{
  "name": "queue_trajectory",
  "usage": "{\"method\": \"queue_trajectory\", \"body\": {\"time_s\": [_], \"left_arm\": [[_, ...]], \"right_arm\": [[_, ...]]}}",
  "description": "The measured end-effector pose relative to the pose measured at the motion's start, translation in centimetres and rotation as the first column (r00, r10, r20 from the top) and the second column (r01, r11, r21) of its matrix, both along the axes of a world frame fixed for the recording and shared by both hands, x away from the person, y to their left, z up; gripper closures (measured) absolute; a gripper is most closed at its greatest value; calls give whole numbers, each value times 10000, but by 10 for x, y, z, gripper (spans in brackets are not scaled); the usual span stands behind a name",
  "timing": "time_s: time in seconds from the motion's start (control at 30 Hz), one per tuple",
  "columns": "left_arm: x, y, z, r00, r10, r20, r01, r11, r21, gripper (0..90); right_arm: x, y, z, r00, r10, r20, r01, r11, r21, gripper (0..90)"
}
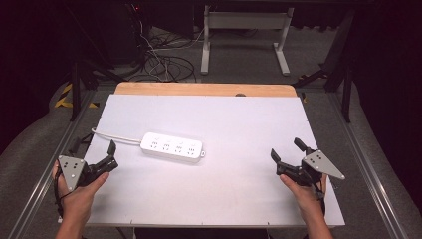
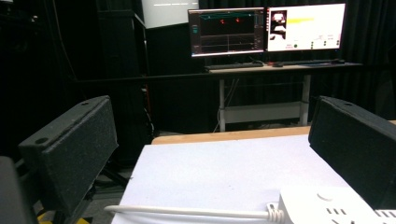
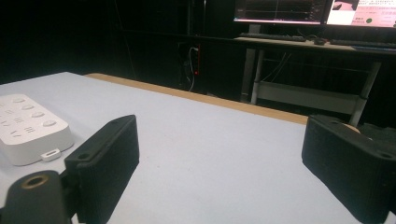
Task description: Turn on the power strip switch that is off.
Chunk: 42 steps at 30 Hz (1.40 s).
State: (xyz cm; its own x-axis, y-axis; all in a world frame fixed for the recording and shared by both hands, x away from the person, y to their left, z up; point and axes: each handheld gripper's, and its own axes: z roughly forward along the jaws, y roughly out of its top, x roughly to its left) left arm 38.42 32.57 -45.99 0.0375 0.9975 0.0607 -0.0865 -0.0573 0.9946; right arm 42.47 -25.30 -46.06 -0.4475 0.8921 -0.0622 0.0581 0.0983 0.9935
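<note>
A white power strip (image 1: 171, 147) lies flat on the white table top (image 1: 229, 189), left of centre, with its white cable (image 1: 114, 135) running off to the left edge. My left gripper (image 1: 111, 155) sits at the table's left edge, open and empty, just left of the strip. Between its jaws the left gripper (image 2: 210, 144) sees the strip's end (image 2: 322, 207) and cable (image 2: 187, 212) close in front. My right gripper (image 1: 286, 148) rests near the right edge, open and empty, well apart from the strip. From the right gripper (image 3: 224, 154), the strip (image 3: 28, 126) lies off to the left.
A wooden strip (image 1: 204, 89) borders the table's far edge. Metal rails (image 1: 366, 164) run along both sides. Beyond stand a white desk frame (image 1: 244, 22), loose floor cables (image 1: 164, 62) and lit monitors (image 2: 266, 28) on a desk.
</note>
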Motion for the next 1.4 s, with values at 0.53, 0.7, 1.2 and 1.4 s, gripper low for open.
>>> {"method": "queue_trajectory", "body": {"time_s": [0.53,0.7,1.2,1.4], "left_arm": [[-5,3,1,9921,-900,-869,828,9931,-826,590],[-5,4,4,9890,-894,-1177,800,9933,-830,655],[4,-3,22,9507,-1753,-2557,1577,9836,-880,900],[17,-12,24,9319,-1840,-3125,1796,9828,-431,900]], "right_arm": [[0,0,-1,10000,37,-47,-37,10000,-29,120],[0,0,-1,10000,53,-81,-53,10000,-11,121],[-1,2,-2,9999,81,-146,-82,9999,-100,125],[0,1,-3,9998,71,-180,-73,9999,-93,127]]}}
